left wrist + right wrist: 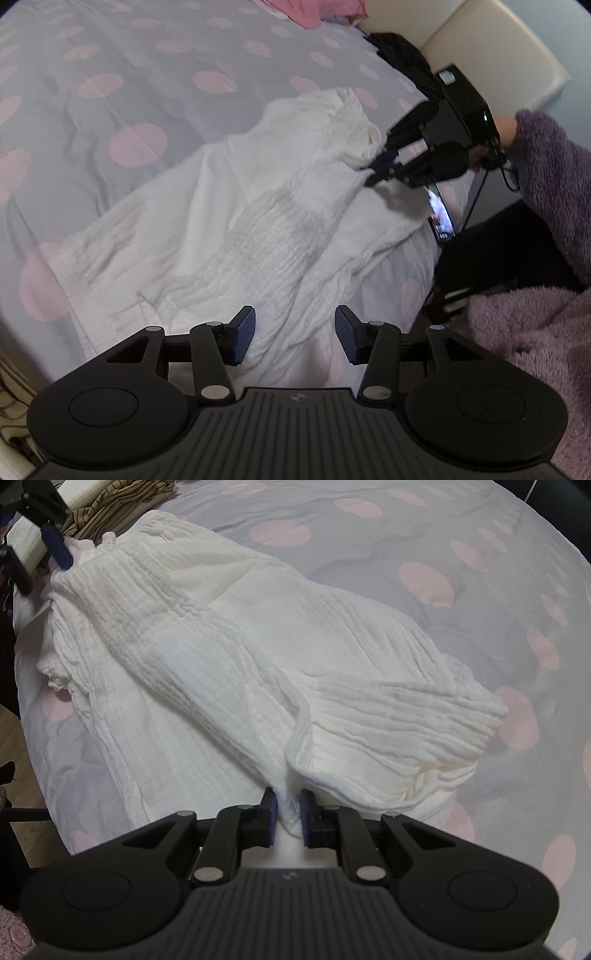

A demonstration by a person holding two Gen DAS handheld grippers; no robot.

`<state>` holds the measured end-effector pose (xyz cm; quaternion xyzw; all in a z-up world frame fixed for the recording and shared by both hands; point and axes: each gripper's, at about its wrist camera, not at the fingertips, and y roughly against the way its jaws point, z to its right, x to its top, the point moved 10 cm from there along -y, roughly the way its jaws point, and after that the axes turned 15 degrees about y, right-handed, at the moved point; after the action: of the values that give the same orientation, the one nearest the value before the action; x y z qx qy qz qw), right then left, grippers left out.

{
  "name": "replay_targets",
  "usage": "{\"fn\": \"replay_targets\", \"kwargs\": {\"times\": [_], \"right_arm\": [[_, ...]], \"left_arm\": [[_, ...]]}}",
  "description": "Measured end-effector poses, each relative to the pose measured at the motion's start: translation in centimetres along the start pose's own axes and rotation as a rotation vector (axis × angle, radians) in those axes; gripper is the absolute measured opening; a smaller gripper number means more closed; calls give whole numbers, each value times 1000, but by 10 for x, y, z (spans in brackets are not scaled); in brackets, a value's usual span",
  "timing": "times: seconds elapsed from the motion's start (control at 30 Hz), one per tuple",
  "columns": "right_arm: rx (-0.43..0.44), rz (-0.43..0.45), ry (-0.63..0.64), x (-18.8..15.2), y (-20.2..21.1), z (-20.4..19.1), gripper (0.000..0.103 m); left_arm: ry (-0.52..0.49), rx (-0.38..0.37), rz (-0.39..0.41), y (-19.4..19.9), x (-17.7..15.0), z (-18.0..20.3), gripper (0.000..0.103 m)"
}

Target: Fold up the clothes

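A white crinkled garment point(258, 206) lies rumpled on a grey bedspread with pink dots point(110, 92). It also shows in the right wrist view point(240, 657). My left gripper point(294, 338) is open just above the garment's near edge, with nothing between its blue pads. My right gripper point(287, 818) is shut on a bunched edge of the garment. In the left wrist view the right gripper point(373, 175) pinches the cloth at the bed's right edge. In the right wrist view the left gripper point(55, 550) sits at the garment's far corner.
A phone with a lit screen point(441, 214) lies at the bed's right edge. A dark item point(399, 51) and a pink cloth point(314, 11) lie at the far end. Striped folded clothes point(122, 498) sit beyond the garment. A cream chair point(491, 48) stands to the right.
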<state>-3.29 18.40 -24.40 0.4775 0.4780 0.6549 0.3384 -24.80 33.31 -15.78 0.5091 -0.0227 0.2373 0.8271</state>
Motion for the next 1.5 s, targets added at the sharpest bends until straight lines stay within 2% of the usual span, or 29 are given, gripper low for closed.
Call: {"fn": "replay_targets", "kwargs": {"times": [0.2,0.33,0.4,0.5,0.7,0.73,0.87,0.93,0.97,1.07,1.27,1.43,1.5], "right_arm": [[-9,-7,13,-1,-2,-1,16],[-9,-6,14,-3,-4,-3,16],[-10,-5,13,-4,-5,-4,16],[-12,-5,16,-4,-6,-4,16],[-14,-5,18,-3,-7,-5,17],[-14,-5,18,-3,-7,-4,17],[-15,-5,18,-3,-8,-4,17],[-16,-5,19,-3,-7,-4,17],[-17,-3,19,-2,-6,-4,17],[-23,7,13,-1,-2,-1,17],[-54,43,4,8,12,3,17],[-153,134,-60,23,33,23,17],[-207,182,-93,29,43,32,18]], "left_arm": [[66,37,101,17,19,-15,45],[136,116,163,19,29,-37,45],[160,162,178,17,32,-47,50],[168,242,152,8,29,-59,55],[234,284,19,-16,10,-76,56],[236,281,9,-17,7,-75,54],[213,242,13,-12,6,-64,27],[204,247,18,-10,7,-62,17],[206,249,30,-8,9,-61,13],[223,246,98,8,19,-62,10],[279,210,267,49,39,-66,9],[273,240,365,66,51,-66,9],[279,276,393,68,54,-71,9]]}}
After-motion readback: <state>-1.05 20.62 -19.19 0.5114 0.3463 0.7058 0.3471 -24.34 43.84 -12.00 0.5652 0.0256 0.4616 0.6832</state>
